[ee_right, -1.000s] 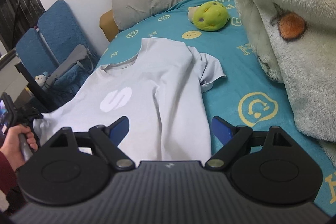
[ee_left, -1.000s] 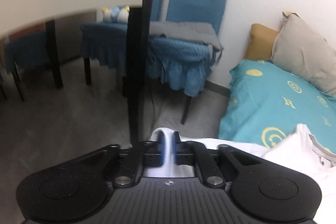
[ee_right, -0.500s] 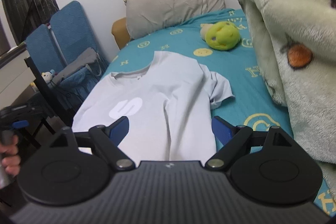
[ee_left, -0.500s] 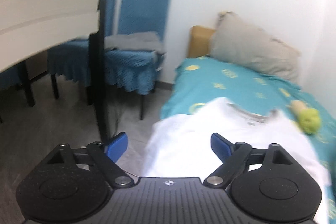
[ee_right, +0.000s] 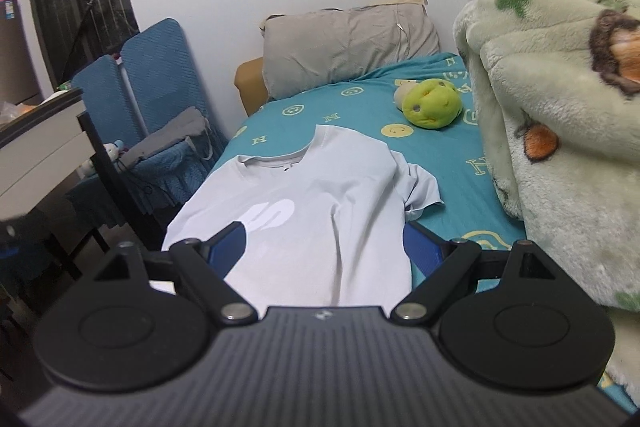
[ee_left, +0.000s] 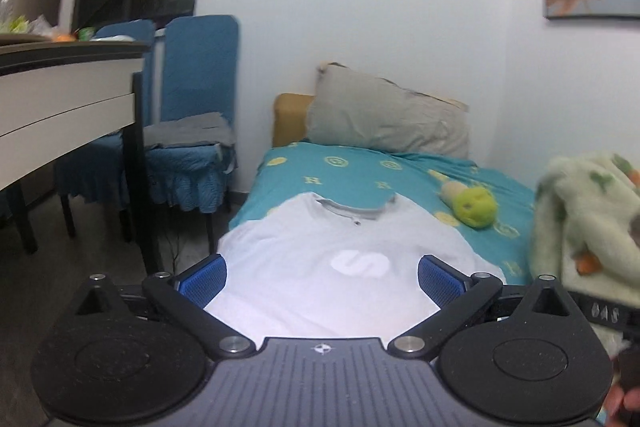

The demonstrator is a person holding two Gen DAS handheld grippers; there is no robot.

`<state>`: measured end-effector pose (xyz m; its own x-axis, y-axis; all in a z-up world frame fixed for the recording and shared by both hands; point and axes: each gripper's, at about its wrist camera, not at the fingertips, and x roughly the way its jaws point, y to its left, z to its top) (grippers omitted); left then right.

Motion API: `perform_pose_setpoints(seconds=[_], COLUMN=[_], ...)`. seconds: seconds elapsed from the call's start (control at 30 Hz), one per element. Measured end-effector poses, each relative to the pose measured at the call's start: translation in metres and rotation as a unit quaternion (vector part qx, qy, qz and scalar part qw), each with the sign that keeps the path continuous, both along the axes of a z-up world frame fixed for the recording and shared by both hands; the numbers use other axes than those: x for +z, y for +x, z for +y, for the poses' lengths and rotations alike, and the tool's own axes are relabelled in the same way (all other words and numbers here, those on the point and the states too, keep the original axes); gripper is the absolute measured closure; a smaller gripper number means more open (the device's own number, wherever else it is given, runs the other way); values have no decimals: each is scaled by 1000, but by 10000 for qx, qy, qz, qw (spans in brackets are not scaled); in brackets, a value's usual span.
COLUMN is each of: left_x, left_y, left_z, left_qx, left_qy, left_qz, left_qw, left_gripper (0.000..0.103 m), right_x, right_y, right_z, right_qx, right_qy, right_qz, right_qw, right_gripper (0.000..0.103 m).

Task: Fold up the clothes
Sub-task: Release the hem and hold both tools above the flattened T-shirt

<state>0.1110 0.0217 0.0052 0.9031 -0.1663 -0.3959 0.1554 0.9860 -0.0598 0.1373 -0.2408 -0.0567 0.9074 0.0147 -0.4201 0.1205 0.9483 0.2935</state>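
The T-shirt (ee_right: 320, 203) lies flat on the bed (ee_right: 360, 107), collar toward the pillow (ee_right: 352, 47), its hem hidden behind both tools. Left tool (ee_left: 322, 281) and right tool (ee_right: 324, 247) gape wide, empty.

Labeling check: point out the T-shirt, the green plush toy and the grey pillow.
T-shirt (ee_right: 320, 195): right wrist view, on the chest right of the white S logo.
green plush toy (ee_right: 430, 103): right wrist view, middle of its green head.
grey pillow (ee_left: 384, 119): left wrist view, centre of the pillow face.
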Motion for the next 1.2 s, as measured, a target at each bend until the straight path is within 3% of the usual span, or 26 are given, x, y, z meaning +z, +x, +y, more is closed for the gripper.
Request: perform_pose_setpoints(seconds=[0.17, 0.43, 0.87, 1.1, 1.2], left_x=[-18, -18, -25, -29, -31], left_y=[-15, -4, 5, 6, 7], left_z=[7, 32, 25, 12, 9], left_qx=[49, 272, 237, 149, 135], left_qy=[165, -174, -196, -108, -109], left_qz=[-106, 56, 268, 353, 403], left_qw=[9998, 9995, 9992, 9992, 9990], left_gripper=[0, 0, 0, 0, 0], right_x=[-1, -2, -5, -8, -5], right_y=[-5, -13, -11, -4, 10], right_z=[1, 4, 5, -4, -19], right_qx=[-39, -101, -82, -125, -173], right_qy=[7, 18, 148, 450, 619], right_qz=[-36, -94, -49, 53, 57], right_qw=[10000, 9999, 9998, 9989, 9979], right_gripper=[16, 17, 17, 27, 38])
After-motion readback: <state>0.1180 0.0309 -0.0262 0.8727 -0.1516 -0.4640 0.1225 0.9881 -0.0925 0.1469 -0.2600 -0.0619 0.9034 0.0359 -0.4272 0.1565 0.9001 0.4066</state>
